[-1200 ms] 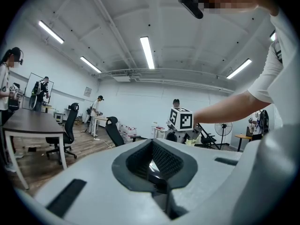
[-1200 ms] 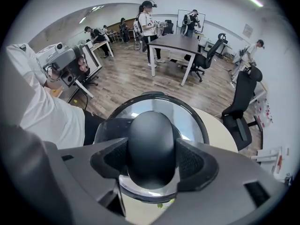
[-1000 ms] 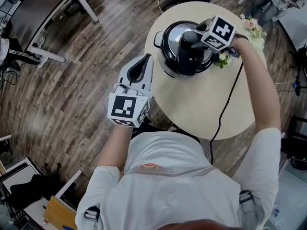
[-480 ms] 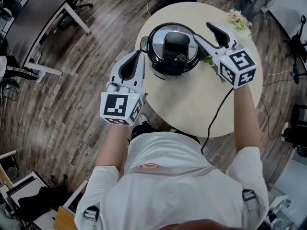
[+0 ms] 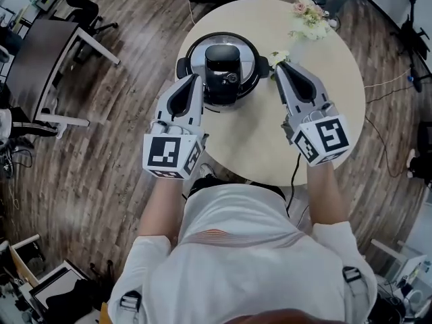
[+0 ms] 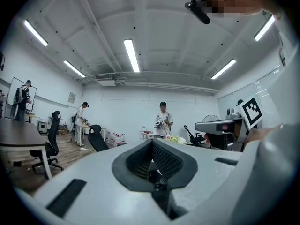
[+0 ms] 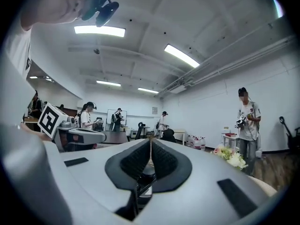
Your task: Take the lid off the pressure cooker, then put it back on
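The left gripper [image 5: 194,81] and right gripper [image 5: 281,70] flank the pressure cooker [image 5: 253,81], jaws closed and empty. Its lid [image 5: 223,65] is seated, so nothing seems to need holding.

Pressure cooker's [image 5: 223,65] lower-left rim behind the left gripper [image 5: 194,79].

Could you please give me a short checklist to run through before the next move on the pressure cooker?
1. Lid sitting on the pressure cooker: ok.
2. Lid locked in place: cannot tell.
3. Left gripper shut and empty: ok.
4. Right gripper empty, its jaws having just closed together: ok.
5. Flowers standing apart from the pressure cooker: ok.
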Demonstrator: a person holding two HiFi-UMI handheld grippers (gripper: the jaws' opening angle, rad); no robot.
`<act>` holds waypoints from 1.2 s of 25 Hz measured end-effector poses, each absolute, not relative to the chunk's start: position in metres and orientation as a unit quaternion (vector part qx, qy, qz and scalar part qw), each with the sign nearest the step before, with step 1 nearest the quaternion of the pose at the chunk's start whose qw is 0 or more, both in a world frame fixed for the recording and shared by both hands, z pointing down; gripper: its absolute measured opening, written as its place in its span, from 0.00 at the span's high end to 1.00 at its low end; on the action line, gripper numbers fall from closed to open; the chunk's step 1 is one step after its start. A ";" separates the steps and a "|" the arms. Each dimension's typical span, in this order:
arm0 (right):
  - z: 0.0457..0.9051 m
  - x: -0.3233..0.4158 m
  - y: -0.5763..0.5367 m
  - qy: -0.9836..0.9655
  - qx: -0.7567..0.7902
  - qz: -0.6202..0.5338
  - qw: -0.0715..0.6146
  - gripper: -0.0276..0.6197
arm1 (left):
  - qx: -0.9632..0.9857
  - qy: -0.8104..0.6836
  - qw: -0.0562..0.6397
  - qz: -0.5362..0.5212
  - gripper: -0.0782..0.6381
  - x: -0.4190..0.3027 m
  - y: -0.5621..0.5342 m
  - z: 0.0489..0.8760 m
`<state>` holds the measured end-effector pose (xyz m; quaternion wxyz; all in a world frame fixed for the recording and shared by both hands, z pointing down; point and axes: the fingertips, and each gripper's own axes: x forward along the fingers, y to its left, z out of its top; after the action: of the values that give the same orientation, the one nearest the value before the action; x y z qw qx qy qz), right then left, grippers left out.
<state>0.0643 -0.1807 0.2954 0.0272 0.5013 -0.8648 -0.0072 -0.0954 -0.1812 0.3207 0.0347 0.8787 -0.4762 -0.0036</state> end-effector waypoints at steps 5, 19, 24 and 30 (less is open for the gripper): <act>0.305 0.091 -0.171 -0.846 0.533 0.023 0.001 0.96 | 0.883 -0.468 0.030 0.003 0.88 -0.075 -0.170 0.323; 0.317 0.099 -0.162 -0.848 0.527 0.034 0.030 0.96 | 0.877 -0.481 0.028 0.005 0.88 -0.072 -0.164 0.323; 0.316 0.094 -0.161 -0.851 0.523 0.030 0.037 0.96 | 0.876 -0.481 0.026 0.005 0.88 -0.075 -0.164 0.321; 0.314 0.095 -0.163 -0.851 0.522 0.029 0.039 0.96 | 0.877 -0.480 0.028 0.004 0.88 -0.073 -0.166 0.321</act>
<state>0.0950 -0.1628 0.3144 0.0392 0.5222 -0.8514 0.0292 -0.0733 -0.1657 0.3212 0.0283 0.8767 -0.4802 0.0044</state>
